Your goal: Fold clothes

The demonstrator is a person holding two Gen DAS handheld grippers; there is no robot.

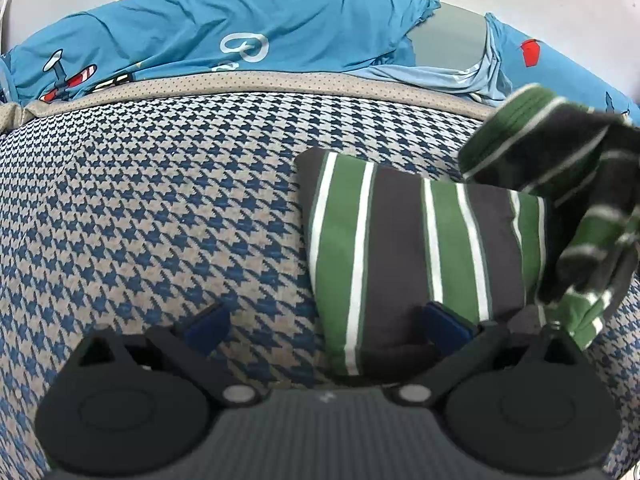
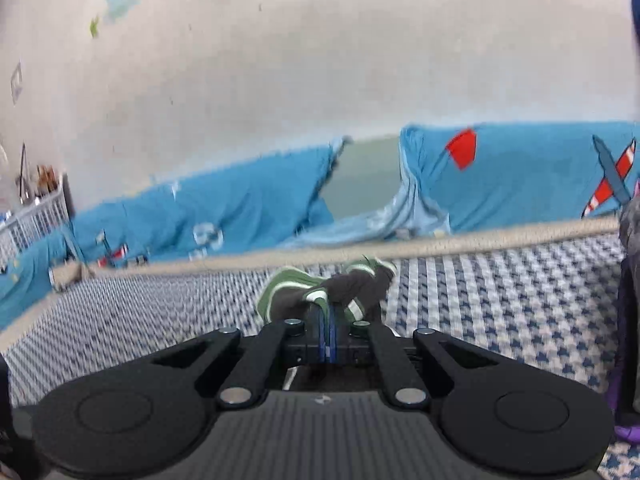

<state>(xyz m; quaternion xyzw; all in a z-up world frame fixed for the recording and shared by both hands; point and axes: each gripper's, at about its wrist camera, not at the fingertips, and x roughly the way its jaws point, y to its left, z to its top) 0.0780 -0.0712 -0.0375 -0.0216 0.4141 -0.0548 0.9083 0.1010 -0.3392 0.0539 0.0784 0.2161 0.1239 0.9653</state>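
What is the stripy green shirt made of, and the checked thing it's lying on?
The stripy green shirt looks like soft knitted cotton with a matt finish: it folds thick and rounded, and bunches limply where the right gripper pinches it. The checked cover seems a coarser woven fabric: its blue and beige pattern shows a grainy weave. Neither can be told for sure.

The folded shirt (image 1: 416,248) lies on the mattress (image 1: 160,208) ahead of the left gripper (image 1: 324,324), toward its right; the bedsheet (image 1: 240,32) lies bunched beyond.
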